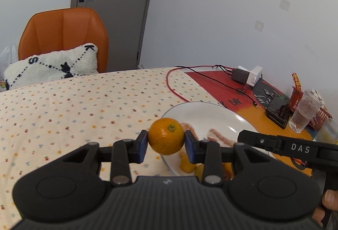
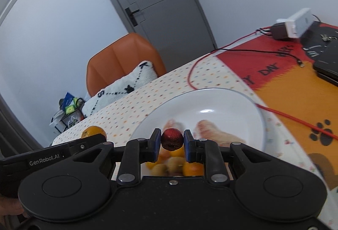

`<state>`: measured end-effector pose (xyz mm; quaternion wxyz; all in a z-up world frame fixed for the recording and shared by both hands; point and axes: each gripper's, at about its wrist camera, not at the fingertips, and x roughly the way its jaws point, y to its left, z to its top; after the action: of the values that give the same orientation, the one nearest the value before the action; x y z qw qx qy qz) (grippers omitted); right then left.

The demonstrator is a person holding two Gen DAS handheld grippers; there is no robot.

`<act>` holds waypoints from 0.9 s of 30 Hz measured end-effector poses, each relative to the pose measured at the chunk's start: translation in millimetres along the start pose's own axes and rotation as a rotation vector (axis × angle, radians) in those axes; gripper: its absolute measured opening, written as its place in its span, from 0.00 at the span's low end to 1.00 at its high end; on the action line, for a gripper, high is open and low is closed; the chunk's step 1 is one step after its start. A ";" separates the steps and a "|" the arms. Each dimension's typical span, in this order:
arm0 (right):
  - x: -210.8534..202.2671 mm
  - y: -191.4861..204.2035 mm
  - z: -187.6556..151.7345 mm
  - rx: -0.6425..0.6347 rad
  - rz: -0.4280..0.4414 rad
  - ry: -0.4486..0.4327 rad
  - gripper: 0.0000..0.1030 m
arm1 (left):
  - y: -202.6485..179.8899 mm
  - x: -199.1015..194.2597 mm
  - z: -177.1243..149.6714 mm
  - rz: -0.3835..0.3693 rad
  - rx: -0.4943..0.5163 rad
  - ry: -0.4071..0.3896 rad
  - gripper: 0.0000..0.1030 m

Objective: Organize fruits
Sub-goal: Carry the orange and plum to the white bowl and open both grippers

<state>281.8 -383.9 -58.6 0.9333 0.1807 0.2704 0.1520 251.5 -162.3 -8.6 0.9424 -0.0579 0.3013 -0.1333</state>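
Dining table with a dotted cloth (image 1: 63, 103), orange chair (image 1: 63, 35) and grey door behind, cables and clutter along the wall side. Left wrist view: left gripper (image 1: 165, 142) pinching an orange (image 1: 165, 136) between its blue pads (image 1: 143, 143), held off the cloth, fruit centred between the fingers, stem end facing the camera. Ahead and to the right of the fingers sits the white plate (image 1: 211, 111); more yellow-orange fruit shows below the fingers at the plate's near edge. The other gripper's body crosses in from the right. Right wrist view: right gripper (image 2: 172, 141) clamped on a small dark red fruit (image 2: 172, 138), probably a plum, also carried in the air. Plate (image 2: 221, 103) lies straight ahead past the fingertips, a pile of orange and yellow fruit (image 2: 175, 164) below them, blurred. The orange held by the left gripper shows off to the left of the fingers. My read: both are mid-carry, the drop spot isn't clear from this. Doing it well: bring each fruit down low over its group before letting go, set it against its neighbours so it can't roll, release one side at a time, keep the two grippers apart since they're close.
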 end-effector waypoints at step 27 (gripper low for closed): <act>6.9 -57.1 -3.6 0.043 -0.017 -0.003 0.34 | -57.3 60.2 4.0 -0.043 0.061 0.059 0.36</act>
<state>295.9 -431.0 -88.5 0.9309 0.1986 0.2737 0.1382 288.6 -234.3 -27.8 0.9314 -0.0319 0.3232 -0.1643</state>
